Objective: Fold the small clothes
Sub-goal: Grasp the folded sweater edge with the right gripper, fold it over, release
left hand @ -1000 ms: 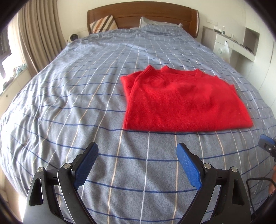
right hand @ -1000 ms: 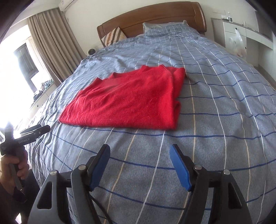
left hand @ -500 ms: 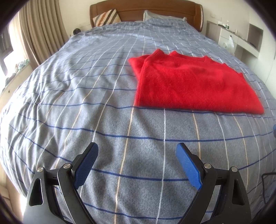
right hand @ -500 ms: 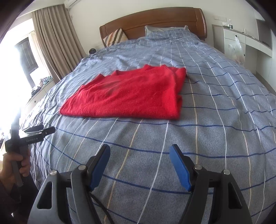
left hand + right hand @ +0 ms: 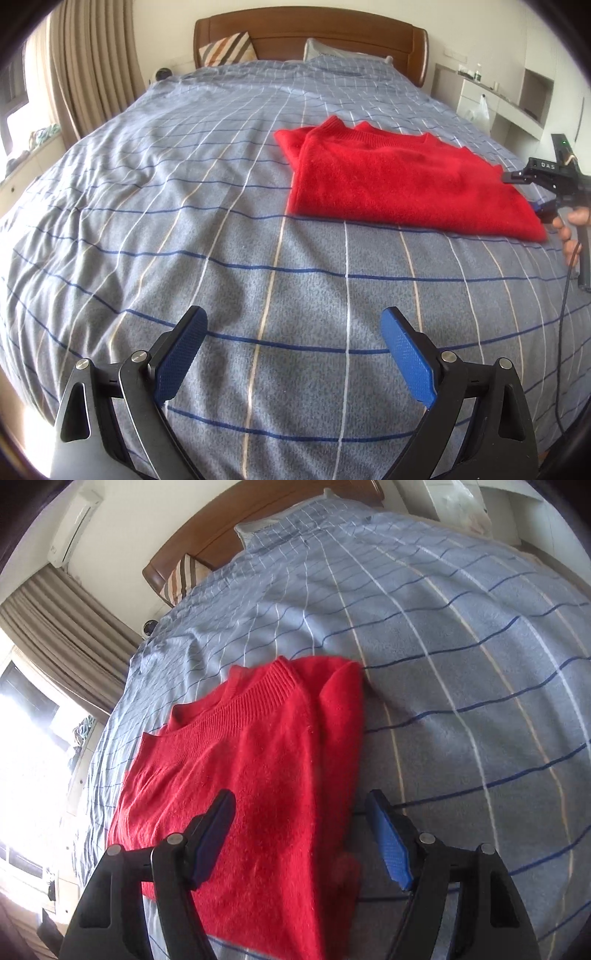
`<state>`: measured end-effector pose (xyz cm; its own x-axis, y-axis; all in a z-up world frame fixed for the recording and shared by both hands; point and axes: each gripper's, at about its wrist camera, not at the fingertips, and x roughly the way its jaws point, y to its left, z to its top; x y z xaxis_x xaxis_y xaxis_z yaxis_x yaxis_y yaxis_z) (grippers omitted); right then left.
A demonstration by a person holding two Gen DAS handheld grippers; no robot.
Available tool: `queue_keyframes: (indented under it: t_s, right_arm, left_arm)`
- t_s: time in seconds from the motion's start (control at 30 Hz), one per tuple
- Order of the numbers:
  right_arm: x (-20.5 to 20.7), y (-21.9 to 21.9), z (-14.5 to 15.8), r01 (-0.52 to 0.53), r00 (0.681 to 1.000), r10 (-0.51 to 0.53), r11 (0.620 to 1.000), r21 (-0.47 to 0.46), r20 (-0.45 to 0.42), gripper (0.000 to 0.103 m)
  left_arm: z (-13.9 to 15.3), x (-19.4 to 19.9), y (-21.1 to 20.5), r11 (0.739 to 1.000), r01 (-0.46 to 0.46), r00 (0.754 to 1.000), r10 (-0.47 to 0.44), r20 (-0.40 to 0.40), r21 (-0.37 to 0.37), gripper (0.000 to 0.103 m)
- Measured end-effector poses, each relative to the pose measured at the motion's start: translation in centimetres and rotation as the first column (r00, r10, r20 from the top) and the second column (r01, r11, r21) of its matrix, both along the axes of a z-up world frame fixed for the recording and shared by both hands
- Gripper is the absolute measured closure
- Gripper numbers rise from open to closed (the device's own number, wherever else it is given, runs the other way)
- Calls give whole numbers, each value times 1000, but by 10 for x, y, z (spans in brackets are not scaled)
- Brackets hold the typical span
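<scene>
Sweater (image 5: 258,775), red knit, lies flat on the bed (image 5: 184,221) with both sides already turned in toward the middle, its ribbed collar toward the headboard (image 5: 310,40); the long rectangle has not yet been folded across, so I judge the task roughly midway and the step in hand to be your approach for that crosswise fold.

Your right gripper (image 5: 301,834) hangs directly over the near right corner of the garment, tilted; its jaws are spread but closing at this moment; the red fabric shows between and beneath them, yet neither blue pad presses on it and nothing is held. Your left gripper (image 5: 291,358) stands spread wide over bare bedding, well apart from the garment's left edge, holding and touching nothing.

The next move, in my judgement, calls for lowering the right gripper onto the hem corner and pinching all layers together, and for bringing the left gripper across to the opposite hem corner before any lift; a one-sided lift could drag the folded-in sleeve loose; the fuzzy knit will likely slip if only the top layer is caught.
</scene>
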<state>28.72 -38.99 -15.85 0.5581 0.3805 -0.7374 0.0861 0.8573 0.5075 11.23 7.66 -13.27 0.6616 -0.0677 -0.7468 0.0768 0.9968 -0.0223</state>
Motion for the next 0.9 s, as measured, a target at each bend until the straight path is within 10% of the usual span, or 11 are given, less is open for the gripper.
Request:
queue_keyframes:
  t_s: [0.1, 0.47, 0.73, 0.9]
  right_arm:
    - [9, 5, -11, 9, 998, -9, 1000, -6, -63, 93]
    - [36, 145, 93, -172, 982, 175, 984, -54, 65, 94]
    - [55, 306, 55, -367, 926, 376, 912, -182, 21, 92]
    - [53, 307, 21, -385, 921, 390, 903, 190, 14, 52]
  left_arm:
    - [-3, 0, 1, 1000, 0, 1000, 0, -15, -6, 7]
    - [56, -16, 67, 992, -103, 994, 105, 25, -70, 7]
    - [66, -39, 116, 977, -188, 981, 191, 20, -97, 7]
    - [57, -42, 133, 971, -220, 975, 221, -3, -98, 7]
